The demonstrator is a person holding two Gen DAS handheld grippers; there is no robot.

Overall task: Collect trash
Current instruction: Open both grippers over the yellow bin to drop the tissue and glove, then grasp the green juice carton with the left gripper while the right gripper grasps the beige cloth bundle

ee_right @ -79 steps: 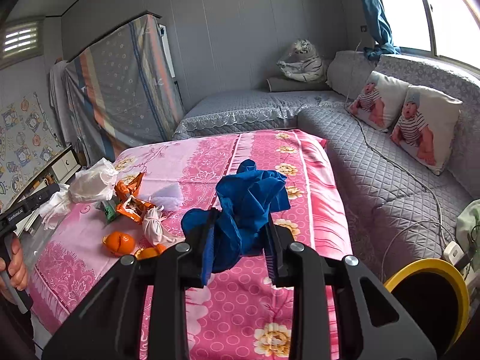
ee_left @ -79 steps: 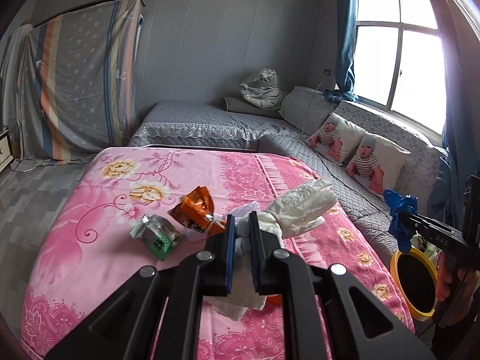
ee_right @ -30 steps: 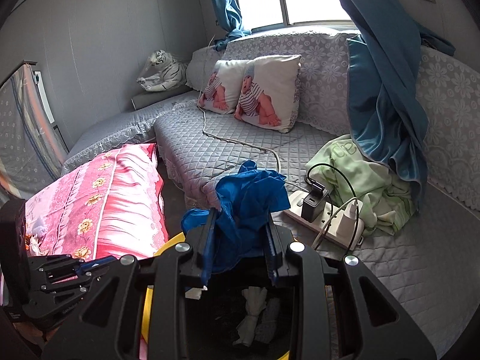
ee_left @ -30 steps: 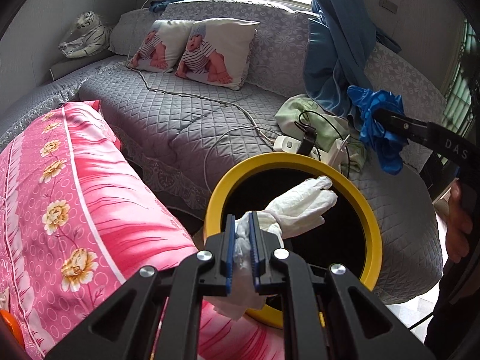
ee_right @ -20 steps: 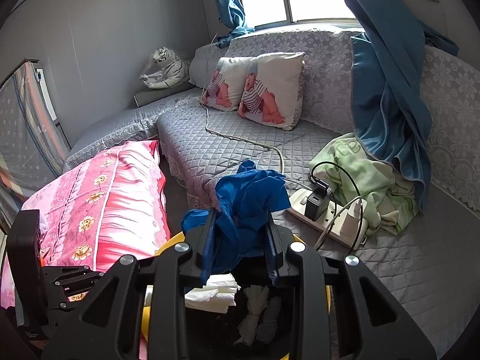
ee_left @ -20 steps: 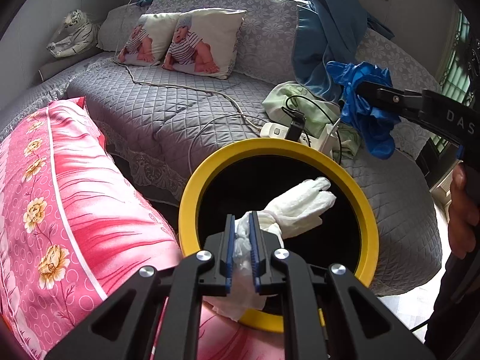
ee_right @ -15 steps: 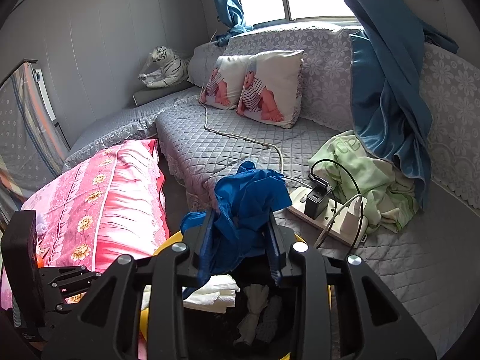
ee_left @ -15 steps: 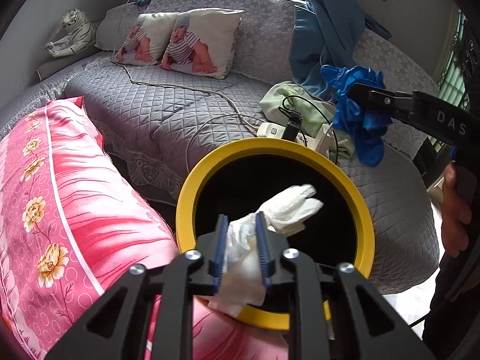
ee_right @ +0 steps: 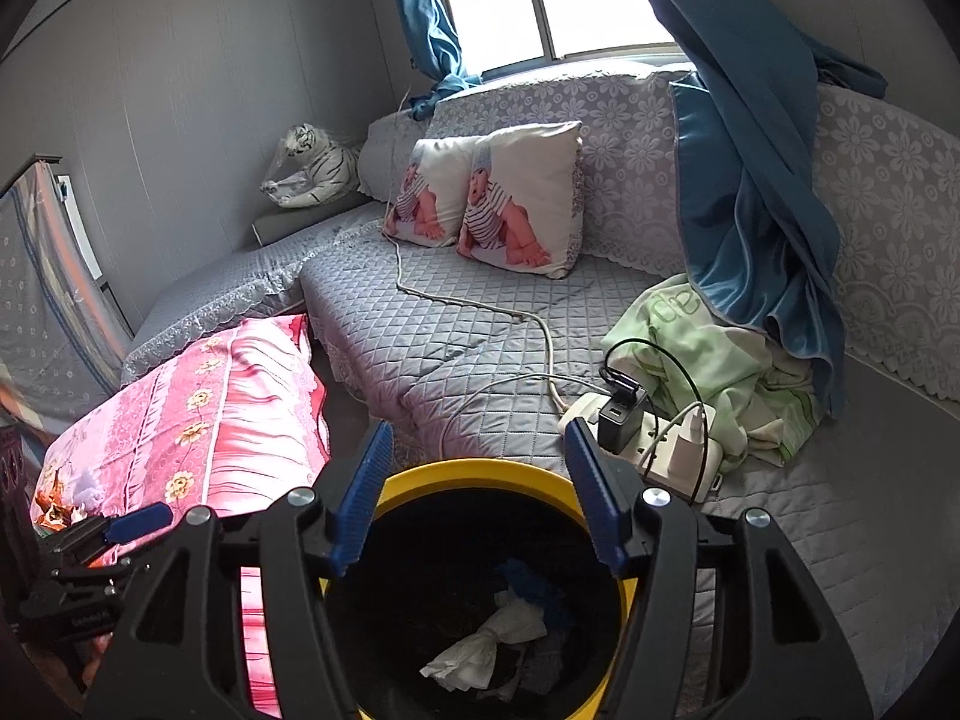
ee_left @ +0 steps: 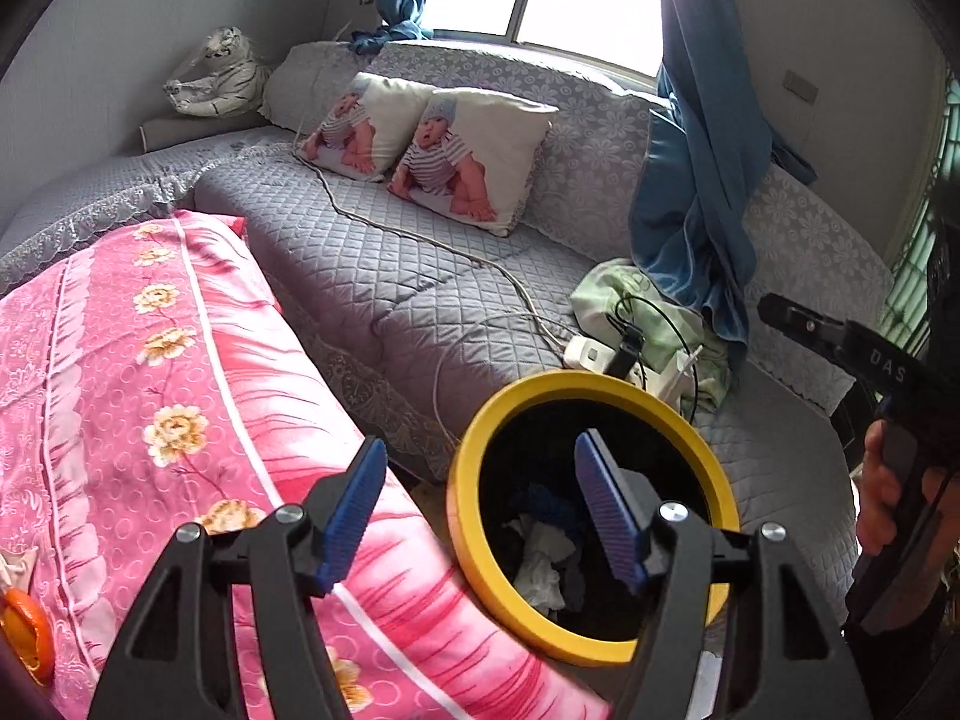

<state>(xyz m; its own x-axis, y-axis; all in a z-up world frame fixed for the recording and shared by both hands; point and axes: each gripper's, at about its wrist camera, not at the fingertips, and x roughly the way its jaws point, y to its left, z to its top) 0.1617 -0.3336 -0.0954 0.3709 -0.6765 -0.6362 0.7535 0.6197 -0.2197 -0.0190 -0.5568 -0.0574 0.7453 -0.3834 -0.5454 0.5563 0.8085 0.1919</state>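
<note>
My left gripper (ee_left: 474,510) covers part of the bin (ee_left: 462,516) rim. Bin floor too dark; blue wad (ee_right: 534,591) barely readable. Orange peel (ee_left: 24,636) cut off at frame edge. Hand (ee_left: 888,498) half hidden behind handle.

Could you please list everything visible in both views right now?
bin: one, yellow rim, black inside, beside the sofa
white tissue wad: one, inside the bin
blue glove: one, inside the bin
sofa: one, grey quilted
baby-print cushions: two, on the sofa
toy tiger: one, white, far corner
power strip: one, white, on the sofa
green cloth: one, by the strip
curtain: blue
pink floral cover: one, left
orange peel: one, on the cover
left gripper: fingers open, empty
right gripper: fingers open, empty
</note>
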